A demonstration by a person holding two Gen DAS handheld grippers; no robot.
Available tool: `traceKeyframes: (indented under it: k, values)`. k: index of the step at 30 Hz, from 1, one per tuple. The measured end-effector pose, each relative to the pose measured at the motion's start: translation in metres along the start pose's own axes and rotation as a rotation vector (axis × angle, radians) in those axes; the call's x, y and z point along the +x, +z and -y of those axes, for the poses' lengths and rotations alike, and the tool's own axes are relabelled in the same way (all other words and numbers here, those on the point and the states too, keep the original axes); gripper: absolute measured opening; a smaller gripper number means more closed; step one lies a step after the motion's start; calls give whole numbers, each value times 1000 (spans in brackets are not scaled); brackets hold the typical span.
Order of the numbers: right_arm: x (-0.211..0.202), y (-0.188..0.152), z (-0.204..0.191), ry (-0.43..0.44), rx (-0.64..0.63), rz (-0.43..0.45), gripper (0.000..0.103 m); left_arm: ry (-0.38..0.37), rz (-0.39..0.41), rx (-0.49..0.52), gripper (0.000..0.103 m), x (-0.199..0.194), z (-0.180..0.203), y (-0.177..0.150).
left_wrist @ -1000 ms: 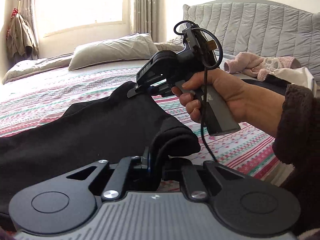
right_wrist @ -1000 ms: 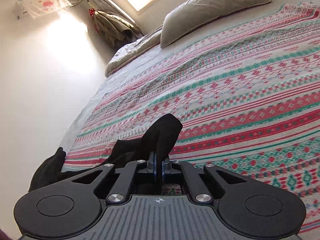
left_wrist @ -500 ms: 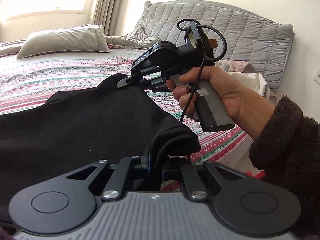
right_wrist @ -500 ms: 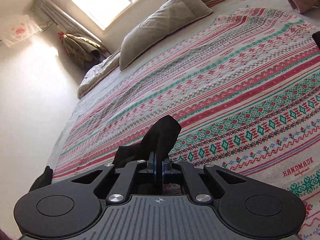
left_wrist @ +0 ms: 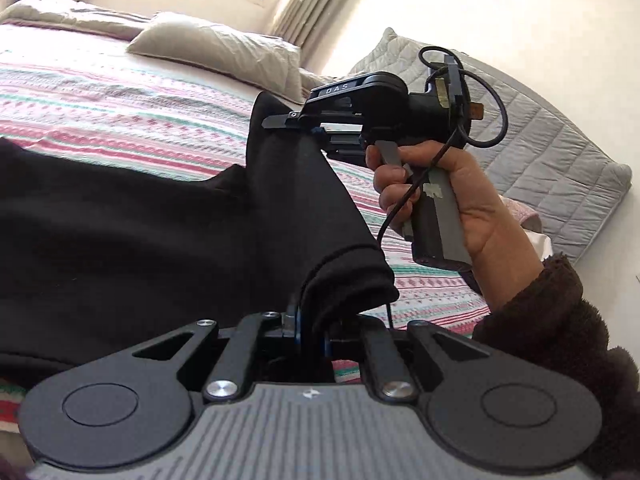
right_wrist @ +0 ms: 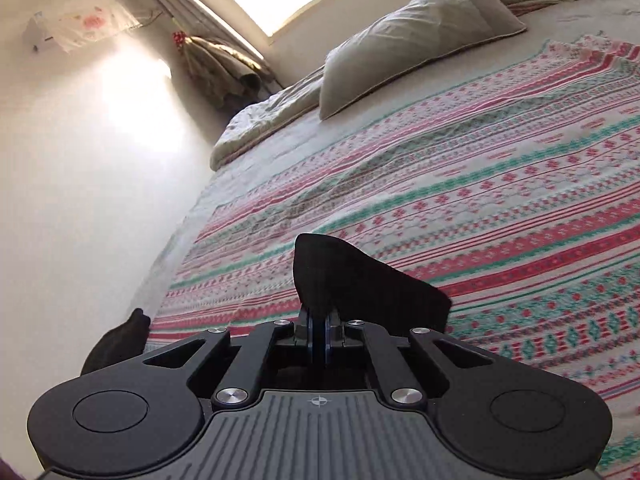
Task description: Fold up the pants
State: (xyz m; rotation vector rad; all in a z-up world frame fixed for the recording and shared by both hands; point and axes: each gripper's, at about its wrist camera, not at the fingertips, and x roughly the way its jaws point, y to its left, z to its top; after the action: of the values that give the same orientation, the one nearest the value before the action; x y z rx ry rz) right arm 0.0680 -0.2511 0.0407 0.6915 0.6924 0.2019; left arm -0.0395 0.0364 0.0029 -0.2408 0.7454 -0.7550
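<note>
Black pants (left_wrist: 132,240) hang stretched above the patterned bedspread (left_wrist: 100,112). In the left wrist view my left gripper (left_wrist: 310,328) is shut on a thick rolled hem of the pants. Farther off in that view, a hand holds my right gripper (left_wrist: 316,132), shut on another corner of the same edge, which is lifted higher. In the right wrist view my right gripper (right_wrist: 319,332) pinches a black flap of the pants (right_wrist: 352,280) that sticks up past the pads. A further bit of black cloth (right_wrist: 120,336) shows at lower left.
The bed's striped cover (right_wrist: 480,220) spreads wide ahead. Grey pillows (right_wrist: 412,36) lie near the window and a quilted grey headboard (left_wrist: 552,152) stands at the right. A pink garment (left_wrist: 524,216) lies by the headboard. A brown fuzzy sleeve (left_wrist: 560,328) is at lower right.
Both grippers have lifted the pants edge higher off the bed. The left view has rolled, tilting the bed. The right gripper now stands higher, with the cloth between the two grips pulled steeper.
</note>
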Motion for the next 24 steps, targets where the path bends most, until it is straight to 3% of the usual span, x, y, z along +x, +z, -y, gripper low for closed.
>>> traceKeyframes:
  k: [9, 16, 24]
  values:
    - [96, -35, -77, 31, -121, -127, 5, 138, -22, -115, 27, -34, -61, -4]
    - [128, -49, -106, 108, -138, -133, 5, 206, 5, -197, 27, -66, -96, -4]
    - [151, -55, -128, 173, -109, -134, 6, 265, 45, -241, 27, -101, -112, -13]
